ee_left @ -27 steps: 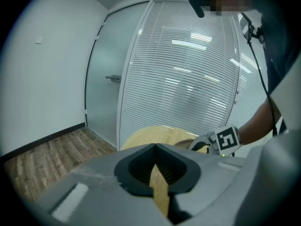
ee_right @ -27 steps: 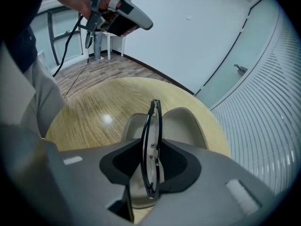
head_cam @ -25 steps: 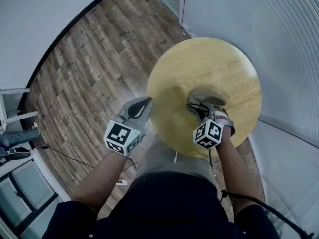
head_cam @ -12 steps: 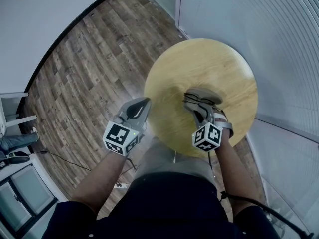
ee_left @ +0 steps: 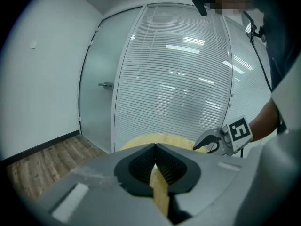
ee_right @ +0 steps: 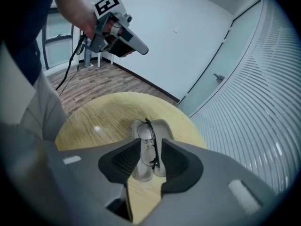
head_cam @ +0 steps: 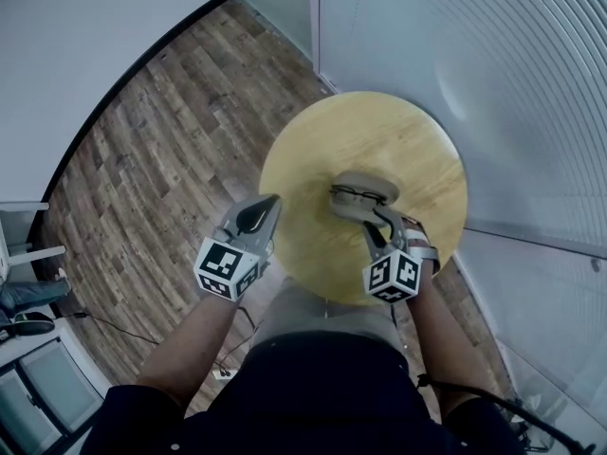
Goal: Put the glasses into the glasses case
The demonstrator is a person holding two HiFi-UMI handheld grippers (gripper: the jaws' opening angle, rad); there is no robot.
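You are standing over a round table of pale, grained wood, and the task is looking nearly done: the glasses are lying in the open glasses case, so what is probably remaining is pulling your hands clear and perhaps closing the case. The left hand-held gripper, grey plastic with a black-and-white marker cube, is hovering off the table's near left edge with its jaws together and nothing between them. The right hand-held gripper is pointing down just over the near end of the case with its jaws standing apart; the right gripper view is showing the case and glasses below the gap, not touched by the ribbed black pads. The glasses case is sitting near the middle of the table, an oval, smooth, grey-beige shell lying open like a shallow dish. The glasses are thin, dark and wire-framed with clear lenses, folded and resting lengthwise inside the case.
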